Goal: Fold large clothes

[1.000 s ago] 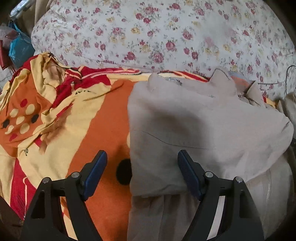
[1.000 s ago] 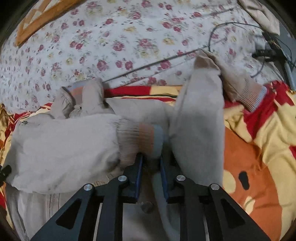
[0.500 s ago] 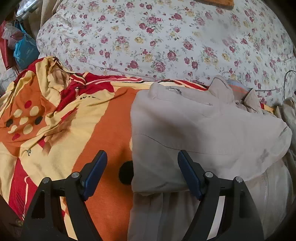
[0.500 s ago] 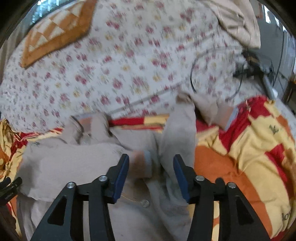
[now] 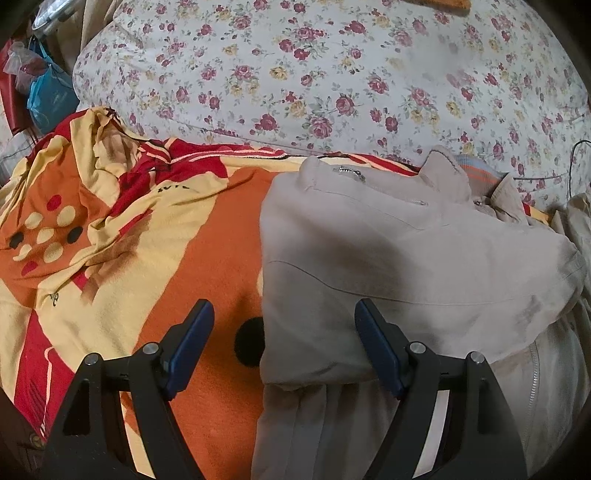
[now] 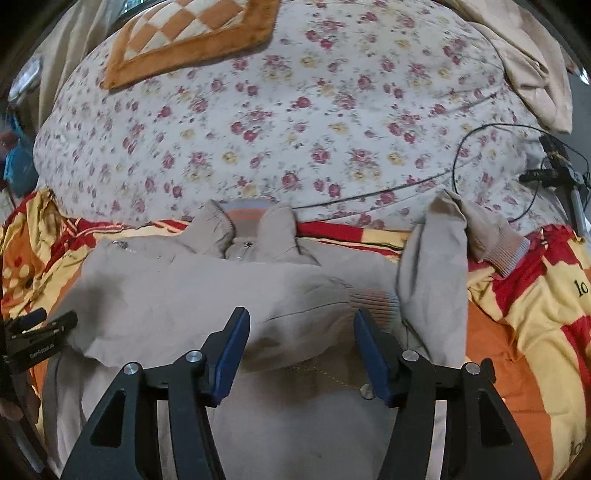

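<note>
A beige zip jacket (image 5: 406, 258) lies on an orange, yellow and red blanket (image 5: 147, 240) on a bed. One sleeve is folded across its chest, its ribbed cuff (image 6: 373, 301) lying near the middle. The other sleeve (image 6: 436, 280) stands bent up at the right, its cuff (image 6: 506, 254) resting on the blanket. My left gripper (image 5: 284, 343) is open and empty over the jacket's left folded edge. My right gripper (image 6: 301, 350) is open and empty, above the folded sleeve just short of its cuff. The left gripper also shows in the right wrist view (image 6: 37, 325).
A large floral quilt (image 6: 295, 129) bulges behind the jacket. An orange checked cushion (image 6: 184, 33) lies on top of it. A black cable (image 6: 461, 173) and a device (image 6: 554, 170) lie at the right. Blue and red bags (image 5: 40, 92) sit at far left.
My right gripper was shut on the folded sleeve's cuff; it has opened, let the cuff go and drawn back. The left gripper stayed open and barely moved.
</note>
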`<state>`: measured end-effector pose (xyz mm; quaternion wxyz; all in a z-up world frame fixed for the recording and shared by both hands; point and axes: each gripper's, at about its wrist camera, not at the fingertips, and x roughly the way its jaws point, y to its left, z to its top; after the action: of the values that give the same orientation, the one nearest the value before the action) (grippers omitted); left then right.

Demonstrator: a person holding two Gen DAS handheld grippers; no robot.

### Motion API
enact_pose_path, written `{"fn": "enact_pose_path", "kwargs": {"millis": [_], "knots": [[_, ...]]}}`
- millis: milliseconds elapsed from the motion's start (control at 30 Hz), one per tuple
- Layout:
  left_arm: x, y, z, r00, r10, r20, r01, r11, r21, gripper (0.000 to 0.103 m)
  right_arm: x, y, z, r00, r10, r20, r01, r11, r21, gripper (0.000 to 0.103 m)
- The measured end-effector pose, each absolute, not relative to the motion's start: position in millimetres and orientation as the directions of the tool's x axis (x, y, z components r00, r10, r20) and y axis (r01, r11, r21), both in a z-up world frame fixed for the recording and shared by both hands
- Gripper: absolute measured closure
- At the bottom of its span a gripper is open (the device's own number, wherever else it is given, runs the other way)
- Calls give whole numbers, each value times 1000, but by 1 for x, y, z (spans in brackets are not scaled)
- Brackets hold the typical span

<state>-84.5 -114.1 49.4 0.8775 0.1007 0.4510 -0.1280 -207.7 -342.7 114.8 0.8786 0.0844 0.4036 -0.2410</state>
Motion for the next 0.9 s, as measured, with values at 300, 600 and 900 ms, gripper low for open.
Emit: {"fn": "enact_pose_path", "kwargs": {"millis": [300, 600, 900], "knots": [[-85, -114, 49, 574, -123, -809, 312, 947, 77, 25, -196, -332, 96, 550, -317, -773, 450, 892, -46, 43], [-84, -116, 46, 569, -120, -814, 313, 946, 80, 25, -187, -334, 76, 510, -314, -801, 446, 892, -65, 43], [-81, -116, 35, 548, -109, -829, 312, 947, 81, 23, -173, -344, 38, 431, -282, -857, 428, 900, -80, 43]]}}
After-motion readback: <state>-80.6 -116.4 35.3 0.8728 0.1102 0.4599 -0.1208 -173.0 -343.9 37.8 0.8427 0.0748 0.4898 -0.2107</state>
